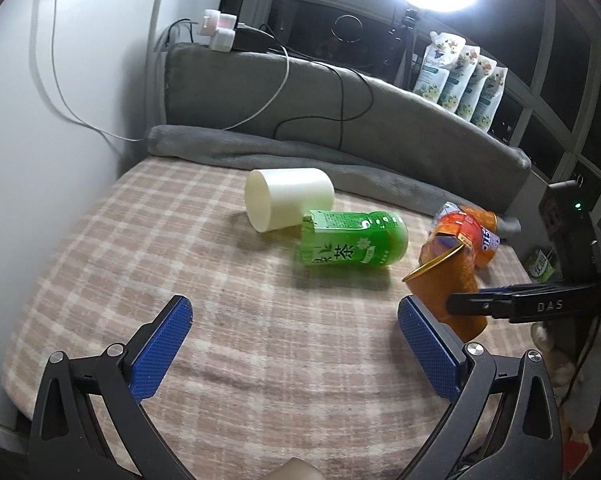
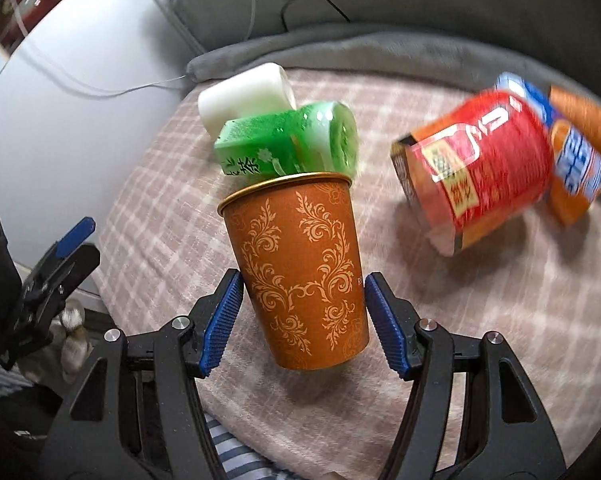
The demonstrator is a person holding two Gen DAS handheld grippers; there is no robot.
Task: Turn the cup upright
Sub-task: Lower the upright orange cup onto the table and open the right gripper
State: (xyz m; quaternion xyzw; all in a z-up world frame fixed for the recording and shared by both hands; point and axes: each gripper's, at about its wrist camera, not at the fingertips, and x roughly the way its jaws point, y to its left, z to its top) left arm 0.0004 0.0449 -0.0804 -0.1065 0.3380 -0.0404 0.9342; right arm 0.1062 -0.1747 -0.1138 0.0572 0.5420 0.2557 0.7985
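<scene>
An orange cup with a gold floral pattern and gold rim [image 2: 300, 264] is held between my right gripper's blue pads, mouth up and tilted a little left, its base just above the checked blanket. My right gripper [image 2: 302, 304] is shut on it near the base. In the left wrist view the same cup [image 1: 444, 280] shows at the right, with the right gripper [image 1: 456, 304] across it. My left gripper [image 1: 294, 340] is open and empty, low over the blanket in front of the cups.
A white cup [image 1: 288, 204], a green cup [image 1: 352, 244] and a red cup [image 2: 480, 172] lie on their sides on the checked blanket [image 1: 180, 264]. Another orange cup [image 2: 580, 152] lies behind the red one. A grey cushion [image 1: 340, 120] and cables run along the back.
</scene>
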